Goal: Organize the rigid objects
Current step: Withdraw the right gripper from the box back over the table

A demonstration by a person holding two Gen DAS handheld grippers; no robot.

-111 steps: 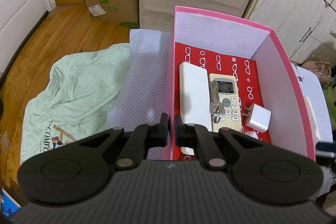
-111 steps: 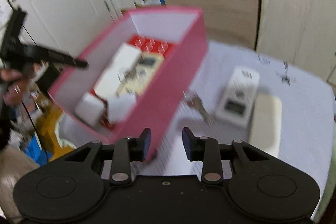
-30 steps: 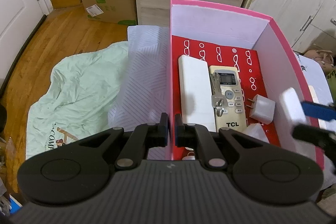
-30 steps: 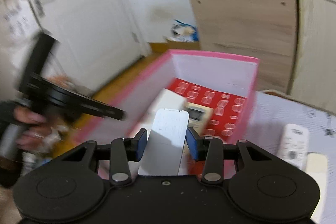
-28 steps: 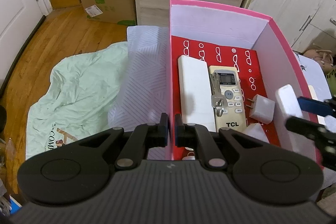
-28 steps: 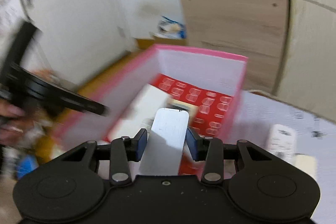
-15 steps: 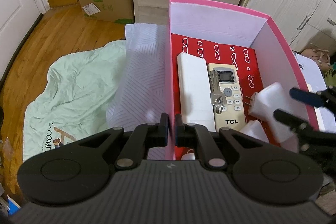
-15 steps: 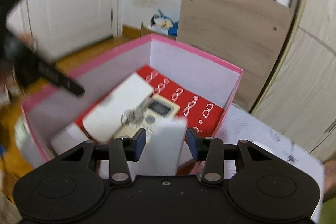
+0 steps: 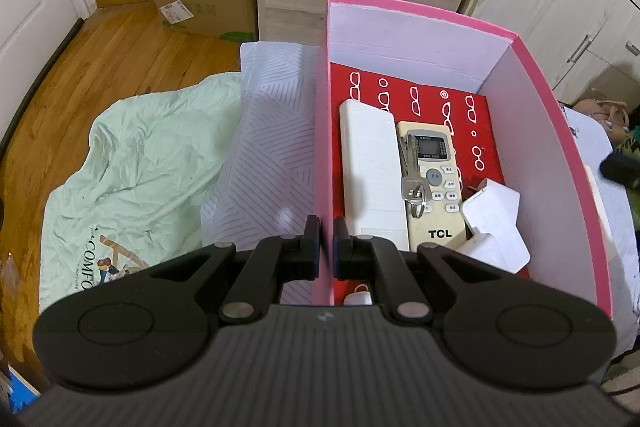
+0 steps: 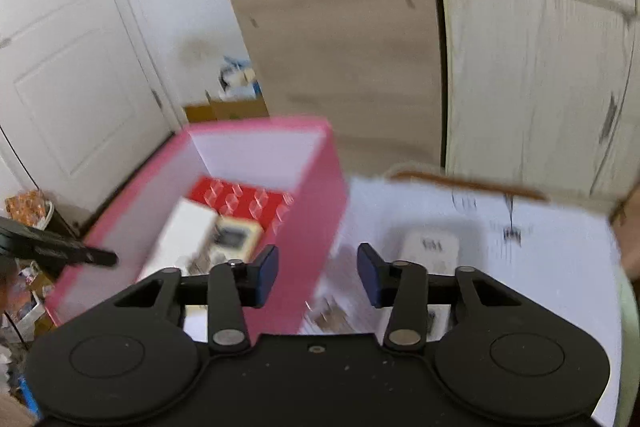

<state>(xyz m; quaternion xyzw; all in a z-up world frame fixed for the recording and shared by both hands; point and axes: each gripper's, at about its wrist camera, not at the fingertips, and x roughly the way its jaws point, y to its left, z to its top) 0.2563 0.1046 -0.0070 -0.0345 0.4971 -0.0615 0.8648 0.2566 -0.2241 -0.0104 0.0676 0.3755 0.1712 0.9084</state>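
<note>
The white block [image 9: 494, 227] the right tool [image 10: 317, 275] carried a second ago now lies inside the pink box [image 9: 560, 163], that tool empty with jaws apart, while the left tool [image 9: 326, 243] pinches the box wall.

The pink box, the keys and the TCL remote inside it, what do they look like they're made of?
Pink box: most likely cardboard, matte; its walls are thin and flat, with plain white inner faces and a printed red floor.
Keys: metal, going by the silvery shine and the ring.
TCL remote: probably hard plastic, cream and slightly yellowed, with a moulded body and grey buttons that may be rubber.
</note>
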